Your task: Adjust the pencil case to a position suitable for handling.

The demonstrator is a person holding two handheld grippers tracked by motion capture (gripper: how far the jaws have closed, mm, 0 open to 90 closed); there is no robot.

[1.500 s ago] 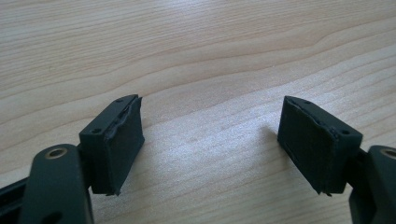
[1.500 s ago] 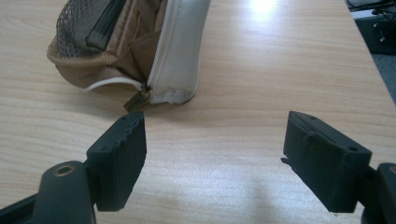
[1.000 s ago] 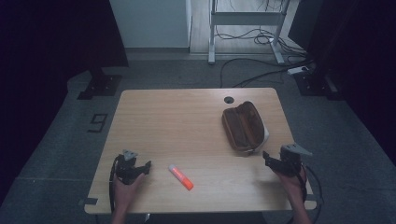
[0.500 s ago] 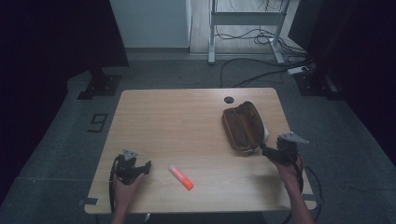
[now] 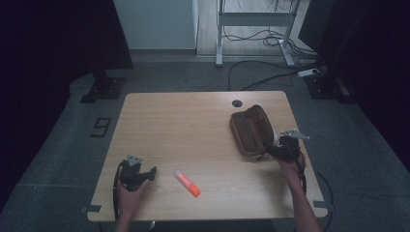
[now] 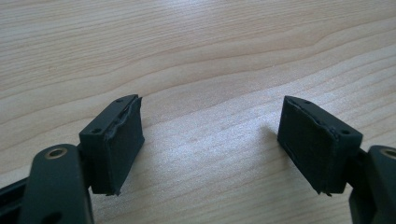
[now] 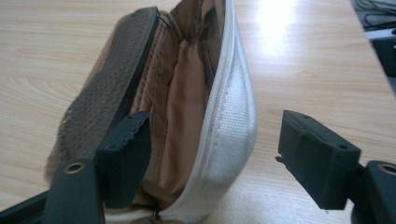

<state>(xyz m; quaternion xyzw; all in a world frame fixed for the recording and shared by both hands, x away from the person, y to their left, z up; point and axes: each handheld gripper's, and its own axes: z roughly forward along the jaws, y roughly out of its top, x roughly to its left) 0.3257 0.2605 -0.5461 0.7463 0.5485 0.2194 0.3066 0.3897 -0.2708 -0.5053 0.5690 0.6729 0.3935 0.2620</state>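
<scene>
Overhead, a pale wood-grain table (image 5: 193,125) carries two items: one brown fabric pouch (image 5: 249,130), oblong and lying unzipped near the right edge, and one short orange-and-white marker (image 5: 187,183) near the front. Close up, the pouch (image 7: 187,107) shows a dark mesh panel, tan lining and a white woven side. The right gripper (image 5: 273,150) is spread, its jaws straddling the pouch's near end. The left gripper (image 5: 149,173), also spread, rests over bare wood beside the marker.
</scene>
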